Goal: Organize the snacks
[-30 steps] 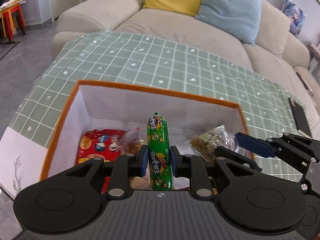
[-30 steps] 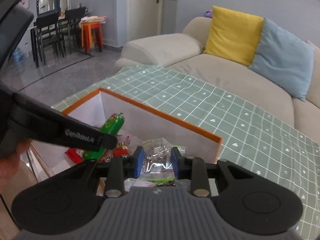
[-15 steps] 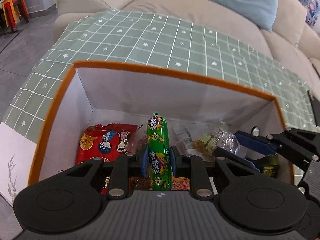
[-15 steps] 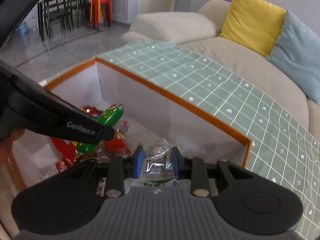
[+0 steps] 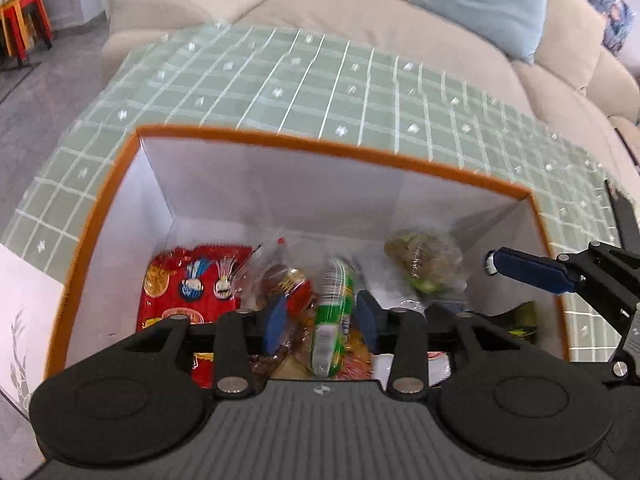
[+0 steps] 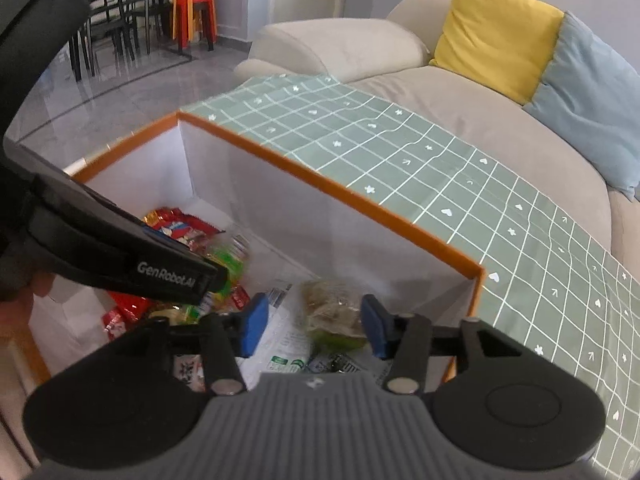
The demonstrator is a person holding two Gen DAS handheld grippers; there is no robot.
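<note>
An orange-rimmed white box [image 5: 320, 148] [image 6: 320, 178] holds several snacks, among them a red packet [image 5: 192, 284]. My left gripper [image 5: 322, 316] hangs over the box and its jaws are opening. A blurred green sausage [image 5: 334, 308] [image 6: 228, 264] sits loose between them, clear of the pads. My right gripper [image 6: 314, 330] hangs over the box's right end, its jaws opening too. A blurred clear packet of greenish snack [image 6: 336, 312] [image 5: 424, 264] lies between its pads, untouched. One right fingertip [image 5: 532, 270] shows in the left wrist view.
The box stands on a table with a green checked cloth [image 6: 400, 148]. Behind it is a beige sofa [image 5: 360, 12] with a yellow cushion [image 6: 492, 28] and a blue one [image 6: 592, 96]. A dark flat object [image 5: 624, 216] lies at the cloth's right edge.
Both grippers sank lower over the box. Their jaws spread apart, and the green sausage and the clear packet came free and are dropping inside.
</note>
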